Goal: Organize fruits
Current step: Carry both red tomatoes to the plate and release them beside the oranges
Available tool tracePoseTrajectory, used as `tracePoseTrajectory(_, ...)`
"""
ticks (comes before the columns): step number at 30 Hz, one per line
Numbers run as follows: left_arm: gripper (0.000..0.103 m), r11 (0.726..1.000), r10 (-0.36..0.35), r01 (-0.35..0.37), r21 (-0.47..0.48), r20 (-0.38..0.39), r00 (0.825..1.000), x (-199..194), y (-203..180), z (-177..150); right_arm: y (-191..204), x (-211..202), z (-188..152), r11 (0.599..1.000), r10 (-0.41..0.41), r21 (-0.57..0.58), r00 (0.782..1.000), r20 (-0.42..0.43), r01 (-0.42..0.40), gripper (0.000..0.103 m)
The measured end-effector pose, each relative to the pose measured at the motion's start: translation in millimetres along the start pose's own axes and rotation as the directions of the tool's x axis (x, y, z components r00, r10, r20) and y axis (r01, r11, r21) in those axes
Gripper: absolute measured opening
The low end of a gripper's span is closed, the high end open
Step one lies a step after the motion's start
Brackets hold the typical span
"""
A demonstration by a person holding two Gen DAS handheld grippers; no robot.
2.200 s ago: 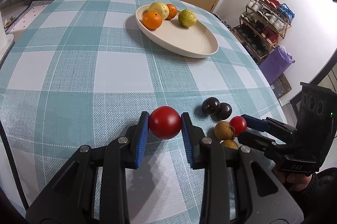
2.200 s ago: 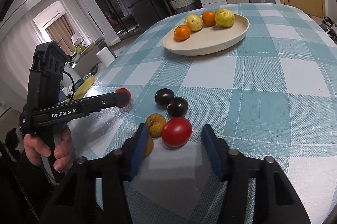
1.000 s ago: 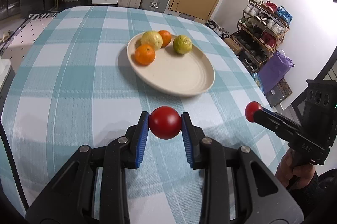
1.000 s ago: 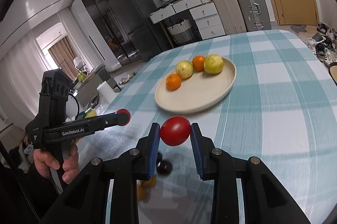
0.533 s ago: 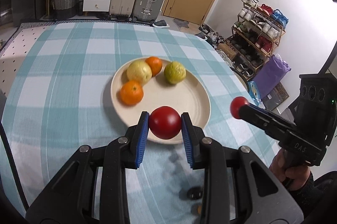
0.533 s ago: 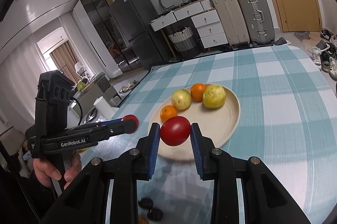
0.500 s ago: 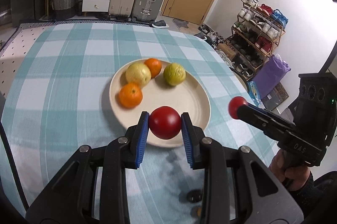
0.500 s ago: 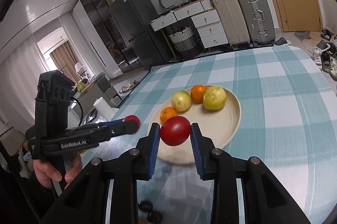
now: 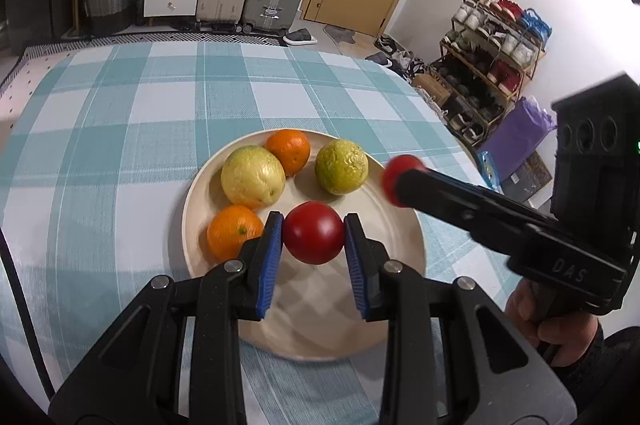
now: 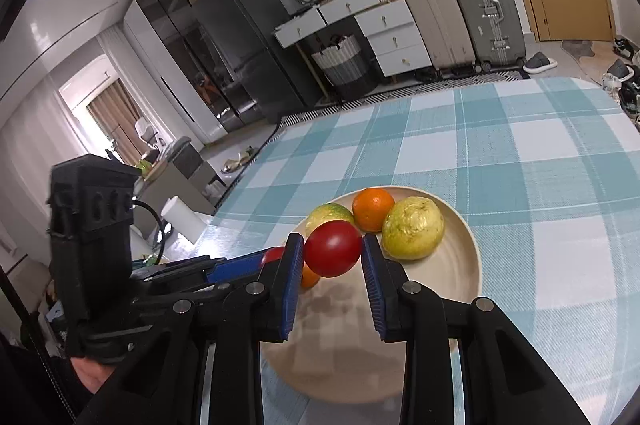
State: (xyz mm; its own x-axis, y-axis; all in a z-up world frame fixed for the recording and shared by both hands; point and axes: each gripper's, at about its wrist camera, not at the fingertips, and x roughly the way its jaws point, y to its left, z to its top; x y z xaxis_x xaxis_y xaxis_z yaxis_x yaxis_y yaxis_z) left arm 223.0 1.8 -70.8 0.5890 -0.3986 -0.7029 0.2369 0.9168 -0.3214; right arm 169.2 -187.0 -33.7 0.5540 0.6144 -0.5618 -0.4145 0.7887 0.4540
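both jaws clenched: left gripper [image 9: 313, 236] and right gripper [image 10: 331, 253] each grasping red tomato over plate [image 9: 400, 225].

**Surface notes**

We record a woven, matt check tablecloth [image 9: 120, 129]; a smooth, matt cream plate [image 9: 396, 221]; glossy red fruit [image 9: 313, 232] between ribbed blue pads [image 9: 269, 257] on matt black plastic arms. The yellow-green citrus [image 10: 413, 228] looks rough and pitted; the oranges [image 9: 289, 151] finely dimpled.

My left gripper [image 9: 314, 239]: black plastic arms, blue ribbed pads, silver screws. Right gripper [image 10: 332, 261] same build (side stamped "DAS"). Camera housing black, three round holes, black cable. Dark sleeve at wrist.
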Motion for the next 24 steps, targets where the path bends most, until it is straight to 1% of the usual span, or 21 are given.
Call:
tracePoseTrajectory(6,0.028,1.000,-0.013,0.013,0.001,-0.015,1.000,17.3,2.0,4.7,-6.9,19.9,9.5,1.000,-0.007,0.008,1.000,-0.028,0.007,0.030)
tracePoseTrajectory(10,0.028,1.000,-0.007,0.007,-0.004,-0.023,1.000,26.9,5.8,6.6,-8.9,27.4,13.0,1.000,-0.019,0.002,0.999,-0.039,0.019,0.030)
tracePoseTrajectory(12,0.028,1.000,0.000,0.000,-0.006,-0.027,1.000,29.4,7.3,6.2,-8.9,32.0,14.3,1.000,-0.026,-0.004,0.998,-0.048,0.026,0.030)
tracePoseTrajectory(14,0.028,1.000,-0.008,0.008,-0.006,-0.033,0.999,32.7,8.4,6.5,-7.6,35.7,13.1,0.999,-0.042,-0.018,0.997,-0.059,0.041,0.030)
tracePoseTrajectory(16,0.028,1.000,-0.003,0.003,0.001,-0.031,1.000,33.4,8.1,6.7,-7.3,39.0,12.0,0.999,-0.040,-0.020,0.997,-0.068,0.038,0.030)
tracePoseTrajectory(24,0.028,1.000,0.006,-0.006,0.001,-0.037,0.999,38.3,8.7,6.5,-3.2,48.6,11.7,0.997,-0.064,-0.045,0.995,-0.081,0.061,0.030)
